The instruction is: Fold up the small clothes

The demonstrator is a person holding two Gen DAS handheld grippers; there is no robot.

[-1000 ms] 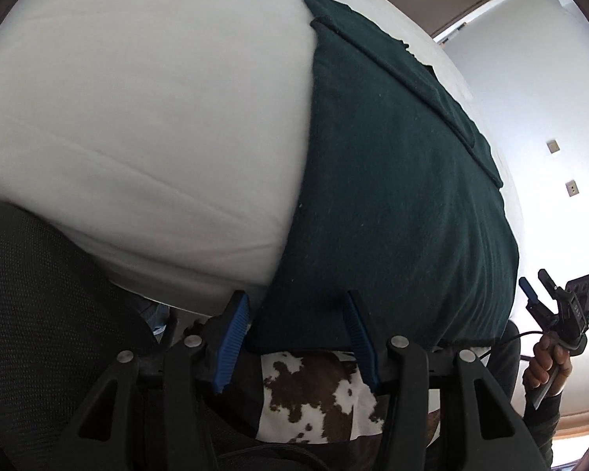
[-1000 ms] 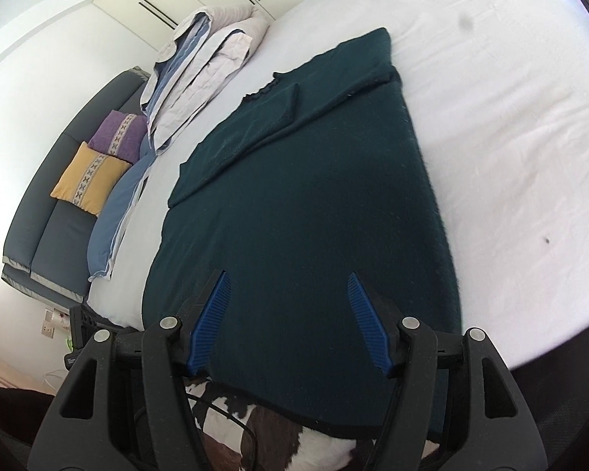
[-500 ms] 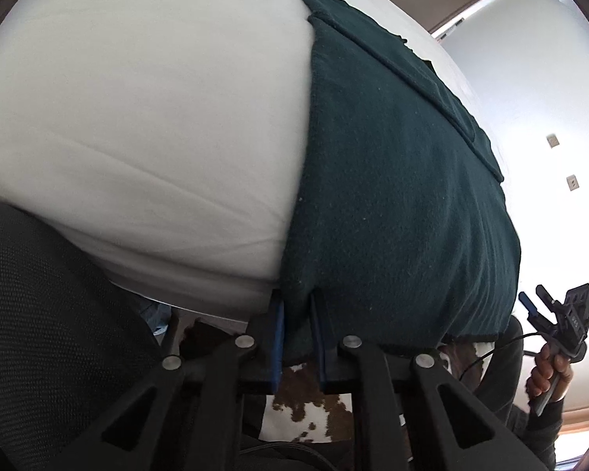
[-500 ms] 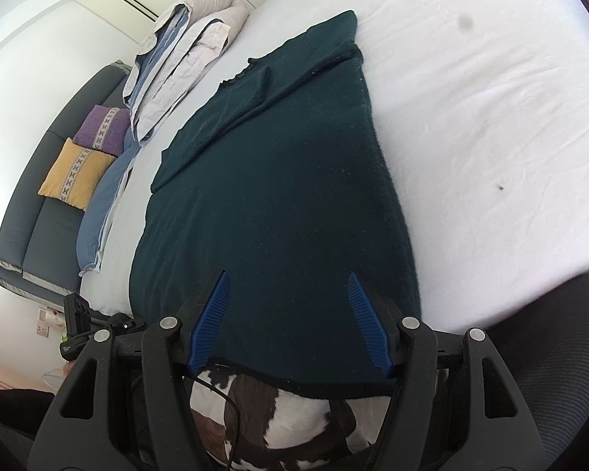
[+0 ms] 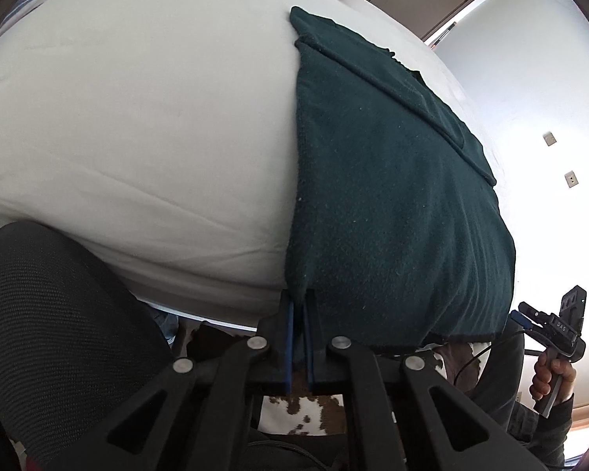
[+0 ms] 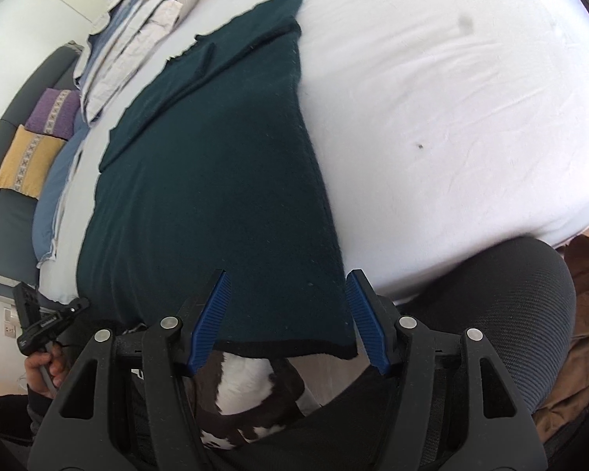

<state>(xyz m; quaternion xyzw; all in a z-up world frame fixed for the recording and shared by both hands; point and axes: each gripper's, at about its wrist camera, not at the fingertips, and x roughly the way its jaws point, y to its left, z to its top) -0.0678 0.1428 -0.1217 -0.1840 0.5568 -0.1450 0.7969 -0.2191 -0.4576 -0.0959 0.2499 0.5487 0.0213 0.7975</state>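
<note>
Left tool [image 5: 298,337]: blue pads pressed nearly together at lower centre of the left wrist view, pinching the near left corner of the dark green garment [image 5: 388,196] where it hangs over the bed [image 5: 137,125] edge. Right tool [image 6: 288,322]: pads spread wide at lower centre of the right wrist view, gripping nothing; the garment's hanging hem lies between and just beyond them, contact with the pads not clear. The garment lies flat lengthwise on the white bed, a folded flap along its far end, upper centre in both views. Black mesh chair [image 5: 59,322] sits at lower left of the left view, touching the mattress edge. Cowhide-patterned rug [image 6: 251,388] shows below the hem. Folded bedding [image 6: 137,35] sits at the upper left of the right view, with a yellow cushion [image 6: 27,161] and a purple cushion [image 6: 55,112] on a grey sofa [image 6: 4,216] at the left edge.
</note>
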